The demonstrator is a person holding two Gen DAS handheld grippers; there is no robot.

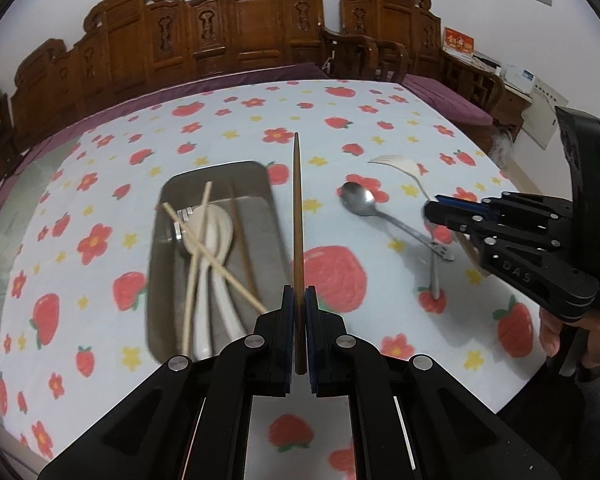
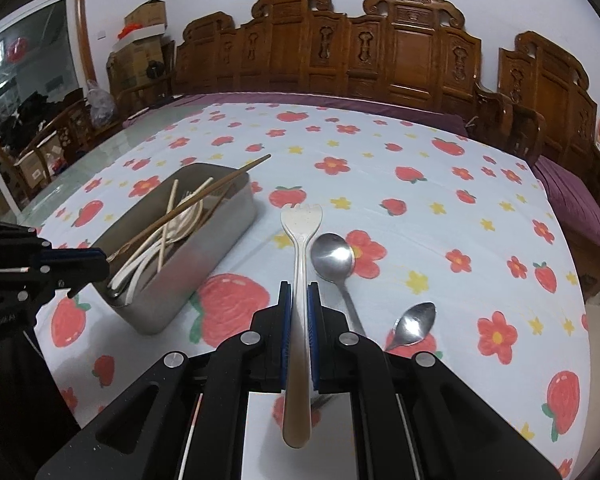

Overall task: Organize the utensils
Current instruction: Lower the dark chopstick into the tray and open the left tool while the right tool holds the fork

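Utensils are heading for the tin (image 1: 216,168): left gripper (image 1: 299,300) clamping a chopstick (image 1: 297,216), right gripper (image 2: 299,296) clamping a fork (image 2: 302,240), each needing lengthwise release inside it.

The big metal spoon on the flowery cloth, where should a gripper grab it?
Grab the big metal spoon on its thin handle, coming from above. It lies flat, and the bowl is too wide and round to pinch. The small spoon lies beside the handle's near end, so the stretch just behind the bowl is probably easiest.
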